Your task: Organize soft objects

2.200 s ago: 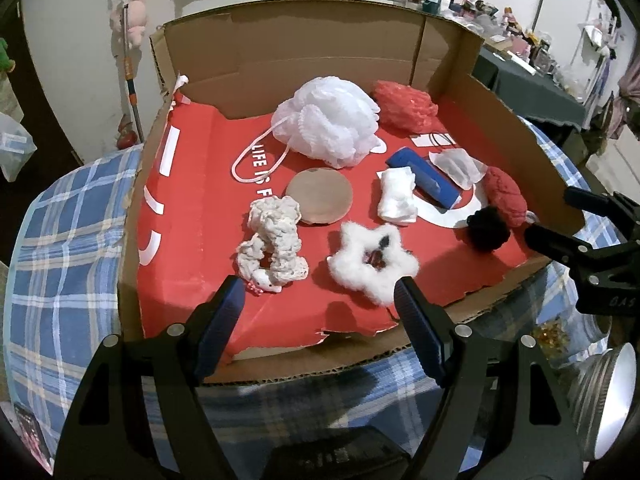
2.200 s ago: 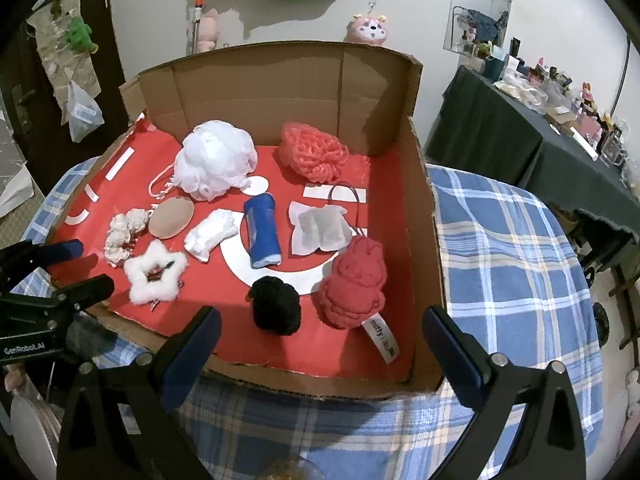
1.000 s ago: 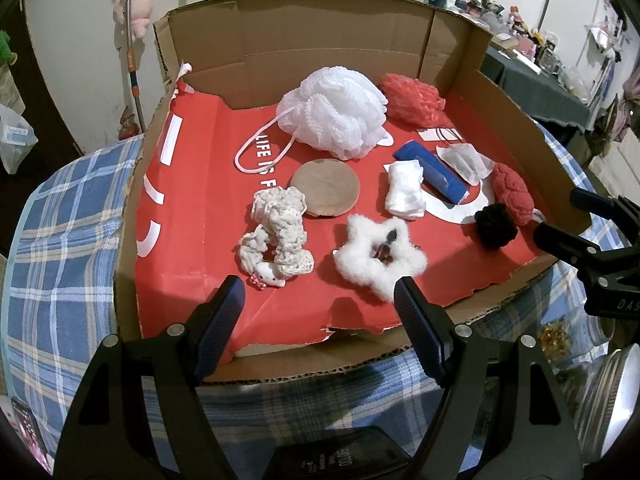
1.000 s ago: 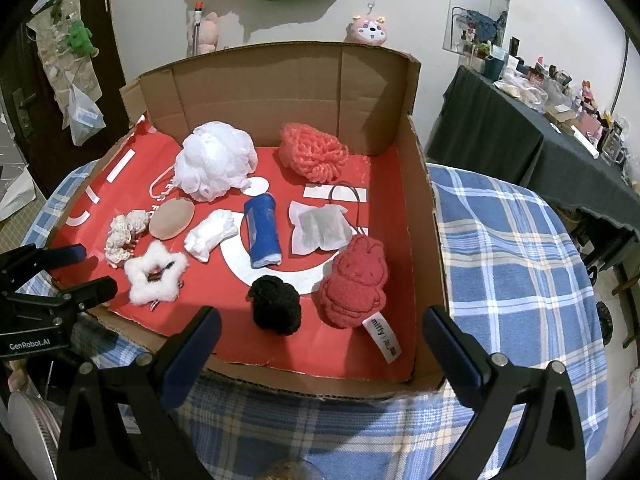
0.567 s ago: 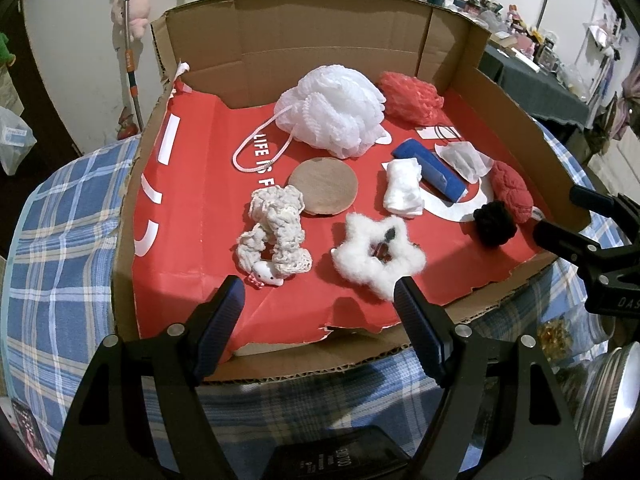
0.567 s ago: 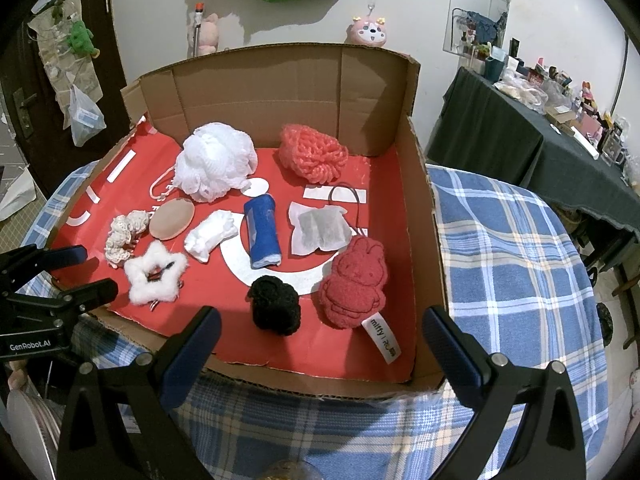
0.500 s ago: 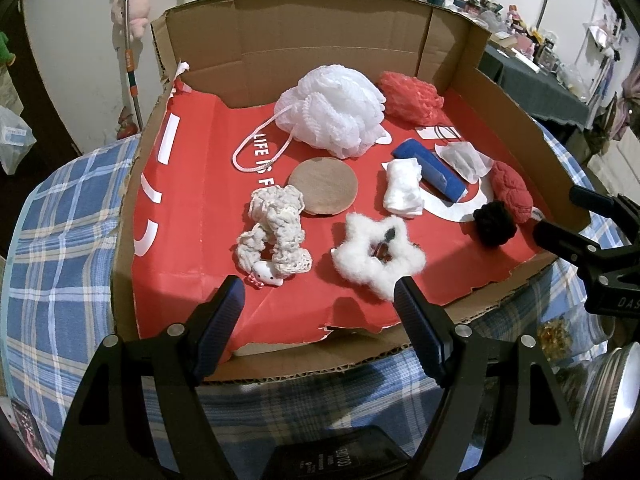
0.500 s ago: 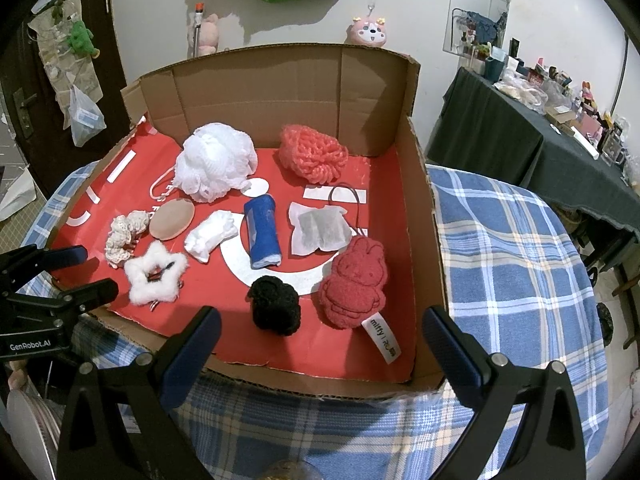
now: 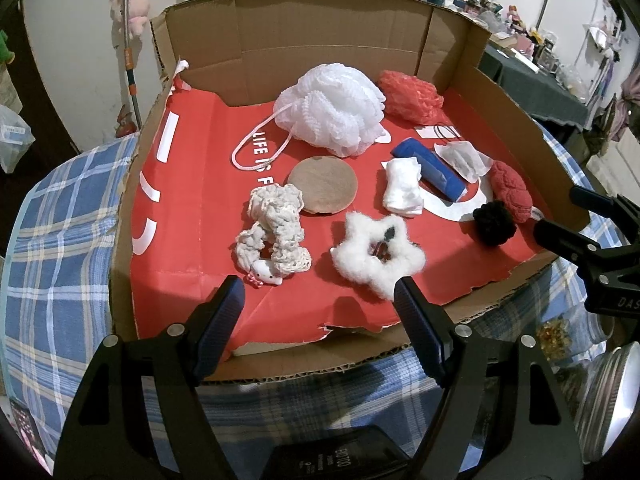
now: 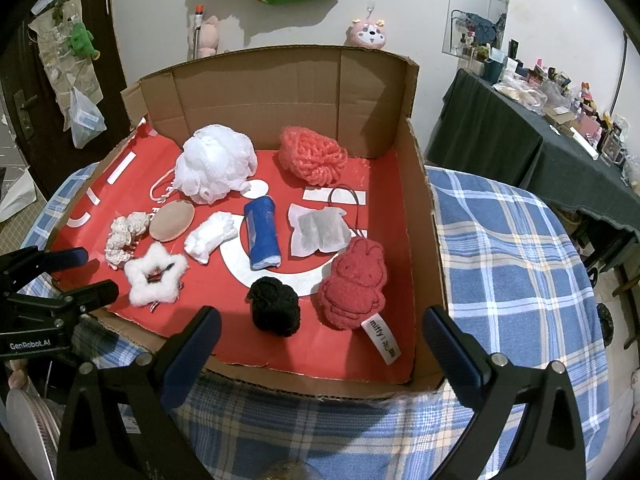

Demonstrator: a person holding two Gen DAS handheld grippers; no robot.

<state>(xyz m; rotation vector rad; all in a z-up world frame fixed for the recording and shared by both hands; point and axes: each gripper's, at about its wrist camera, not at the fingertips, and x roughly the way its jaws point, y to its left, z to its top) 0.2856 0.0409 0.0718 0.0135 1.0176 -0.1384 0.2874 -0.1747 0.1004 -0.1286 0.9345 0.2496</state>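
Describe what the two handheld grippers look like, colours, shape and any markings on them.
Both the left gripper and right gripper are matte black frames with two angled fingers, dark blue ribbed pads and round silver screws. Seen from the right wrist view, the left gripper carries white "GenRobot.AI" lettering. No cables, hands or sleeves clearly show.

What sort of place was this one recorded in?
Most likely a lived-in room at home, not a lab. A table with a blue plaid cloth holds the cardboard box, plush toys hang on the wall, and a side table is crowded with small household items.
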